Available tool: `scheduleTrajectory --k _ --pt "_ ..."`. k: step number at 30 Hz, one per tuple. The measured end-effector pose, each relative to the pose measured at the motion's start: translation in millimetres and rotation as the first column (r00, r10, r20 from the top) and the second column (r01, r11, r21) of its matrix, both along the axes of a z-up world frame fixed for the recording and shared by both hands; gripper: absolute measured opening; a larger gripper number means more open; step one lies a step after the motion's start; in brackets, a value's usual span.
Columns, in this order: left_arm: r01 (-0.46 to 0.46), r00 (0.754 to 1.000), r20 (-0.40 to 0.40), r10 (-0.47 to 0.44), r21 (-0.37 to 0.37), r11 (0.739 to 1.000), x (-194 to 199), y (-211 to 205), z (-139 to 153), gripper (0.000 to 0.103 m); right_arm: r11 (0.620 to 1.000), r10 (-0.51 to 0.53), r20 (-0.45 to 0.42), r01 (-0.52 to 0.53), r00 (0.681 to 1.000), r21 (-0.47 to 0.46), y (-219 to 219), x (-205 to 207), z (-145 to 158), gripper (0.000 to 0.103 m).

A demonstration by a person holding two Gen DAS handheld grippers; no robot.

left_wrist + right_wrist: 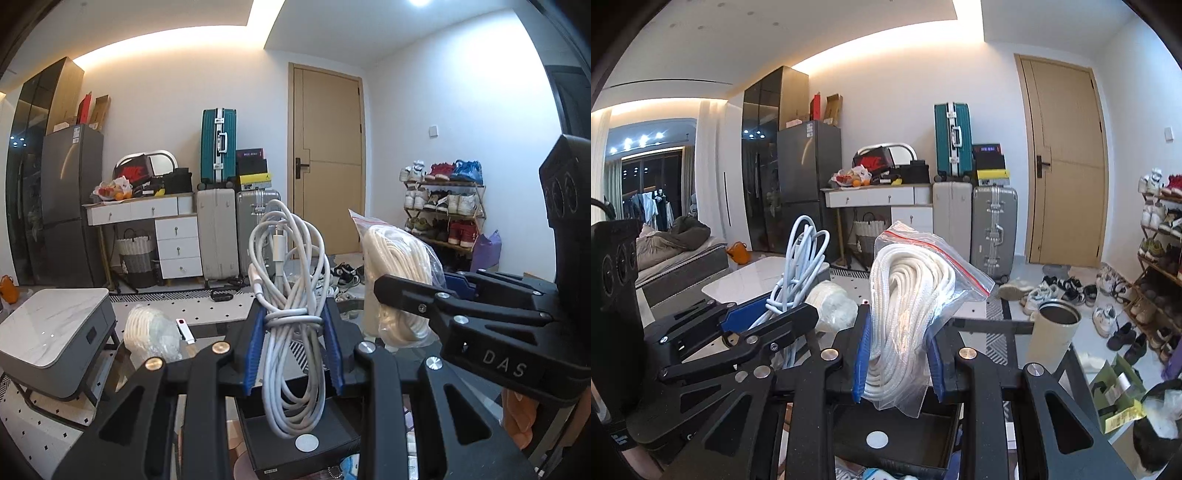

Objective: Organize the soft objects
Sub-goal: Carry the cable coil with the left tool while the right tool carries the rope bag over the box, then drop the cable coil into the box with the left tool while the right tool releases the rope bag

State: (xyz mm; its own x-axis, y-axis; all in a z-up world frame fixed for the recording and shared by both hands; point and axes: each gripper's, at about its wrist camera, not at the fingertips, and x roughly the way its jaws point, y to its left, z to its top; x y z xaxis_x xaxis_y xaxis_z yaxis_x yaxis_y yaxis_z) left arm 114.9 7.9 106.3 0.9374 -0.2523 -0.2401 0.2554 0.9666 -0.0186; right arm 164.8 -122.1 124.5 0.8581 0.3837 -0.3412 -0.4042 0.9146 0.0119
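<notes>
Left wrist view: the left gripper point(293, 345) pinches a coiled white charging cable point(291, 295) at its wrapped waist between blue pads, loops standing above and hanging below, over an open black box point(295, 443). Right wrist view: the right gripper point(899, 360) pinches a bagged white rope point(908, 295), upright in clear zip plastic. Both bundles are held side by side, near each other.
</notes>
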Motion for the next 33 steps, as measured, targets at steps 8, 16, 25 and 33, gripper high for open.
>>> scheduleTrajectory --k 8,16,25,33 --pt "-0.028 0.979 -0.202 0.030 0.012 1.000 38.5 -2.7 -27.7 0.029 0.999 0.006 -0.198 -0.016 0.980 -0.050 5.8 48.1 -26.8 0.027" --pt "0.026 0.919 -0.395 -0.016 0.020 0.999 62.9 -15.8 -68.2 0.029 0.993 -0.034 -0.425 -0.017 0.905 -0.116 4.4 92.3 -82.1 0.027" --pt "0.034 0.863 -0.505 -0.016 0.026 0.999 75.7 -21.8 -104.7 0.029 0.987 -0.055 -0.517 -0.031 0.854 -0.156 3.5 108.4 -118.8 0.027" --pt "0.057 0.794 -0.607 -0.025 0.033 0.998 78.2 -25.5 -123.3 0.028 0.982 -0.085 -0.595 -0.035 0.799 -0.188 -0.1 118.3 -140.2 0.027"
